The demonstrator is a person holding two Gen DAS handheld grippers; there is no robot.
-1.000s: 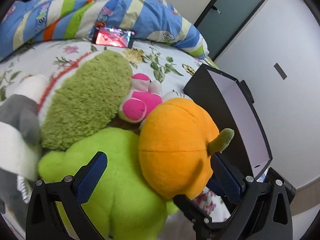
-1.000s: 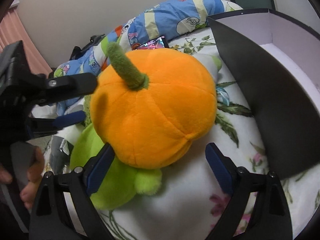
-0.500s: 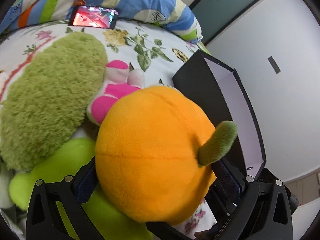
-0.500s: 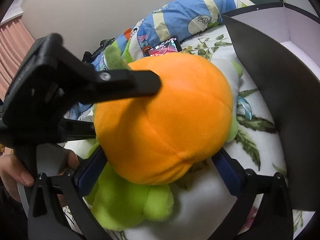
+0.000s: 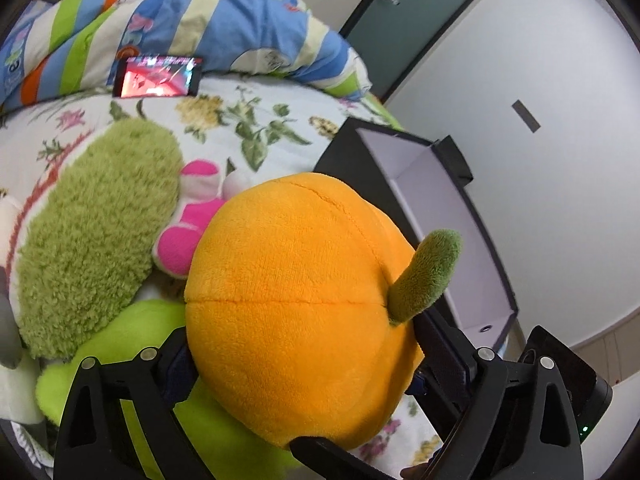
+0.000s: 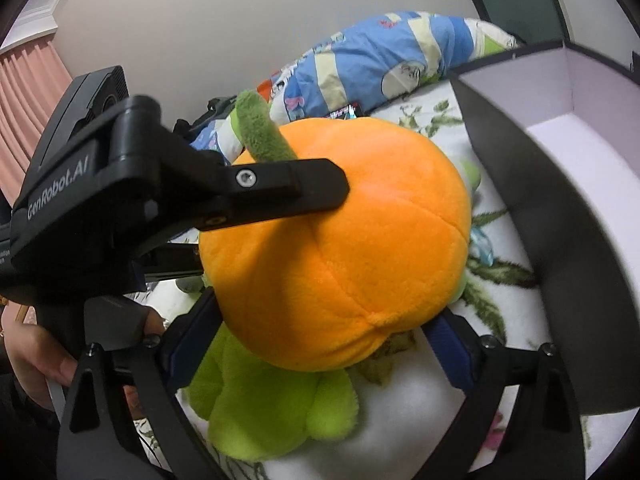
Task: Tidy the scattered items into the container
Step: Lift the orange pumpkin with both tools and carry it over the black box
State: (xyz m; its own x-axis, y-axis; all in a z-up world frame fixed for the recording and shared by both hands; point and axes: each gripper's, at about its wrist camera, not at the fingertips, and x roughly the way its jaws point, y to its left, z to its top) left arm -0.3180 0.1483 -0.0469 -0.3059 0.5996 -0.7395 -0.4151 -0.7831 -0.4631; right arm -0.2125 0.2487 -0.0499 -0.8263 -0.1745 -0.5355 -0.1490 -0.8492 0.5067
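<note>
Both grippers, left (image 5: 304,364) and right (image 6: 320,348), are closing their fingers on the orange pumpkin (image 5: 296,304) beside the black box (image 5: 452,216). Only the right view is showing a hand (image 6: 44,360); the left is showing a phone (image 5: 158,76) on the floral bed (image 5: 256,120).

Pumpkin toy (image 5: 288,320): short orange plush, matt, with stitched seams.
Stem (image 5: 424,276): nubbly green plush.
Shaggy cushion (image 5: 92,232): long, rough olive pile.
Lime toy (image 6: 256,408): smooth bright fleece.
Box (image 6: 516,200): matt black outside, pale smooth lining.
Tongs (image 6: 316,356): matt black plastic, metal screws, blue ribbed pads.
Bed (image 5: 248,120): floral printed cloth.
</note>
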